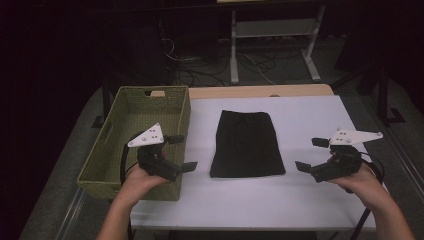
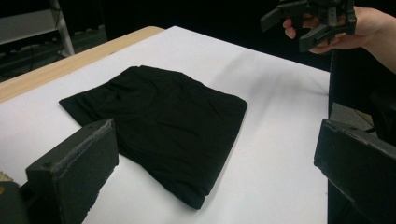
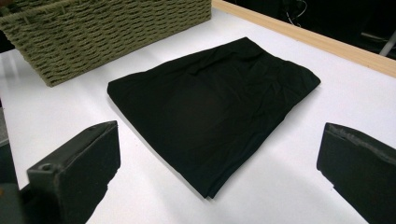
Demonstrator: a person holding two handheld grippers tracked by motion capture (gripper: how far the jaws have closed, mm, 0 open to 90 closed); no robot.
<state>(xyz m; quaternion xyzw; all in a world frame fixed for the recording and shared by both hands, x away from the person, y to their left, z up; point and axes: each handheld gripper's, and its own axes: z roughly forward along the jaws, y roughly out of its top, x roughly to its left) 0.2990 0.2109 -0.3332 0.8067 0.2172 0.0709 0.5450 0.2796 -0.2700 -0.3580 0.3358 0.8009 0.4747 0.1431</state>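
Note:
A folded black cloth (image 1: 247, 144) lies flat in the middle of the white table (image 1: 300, 120); it also appears as the black cloth (image 2: 163, 121) in the left gripper view and the black cloth (image 3: 215, 102) in the right gripper view. My left gripper (image 1: 182, 153) hovers over the basket's right side, left of the cloth, jaws wide open and empty. My right gripper (image 1: 311, 154) hangs to the right of the cloth, also open and empty. Both point inward at the cloth. The right gripper (image 2: 303, 23) and its hand appear far off in the left gripper view.
A woven olive basket (image 1: 125, 107) stands at the table's left edge; the basket (image 3: 107, 32) looks empty. A wooden strip (image 1: 260, 91) runs along the table's far edge. Beyond it are a metal stand (image 1: 272, 45) and cables on a dark floor.

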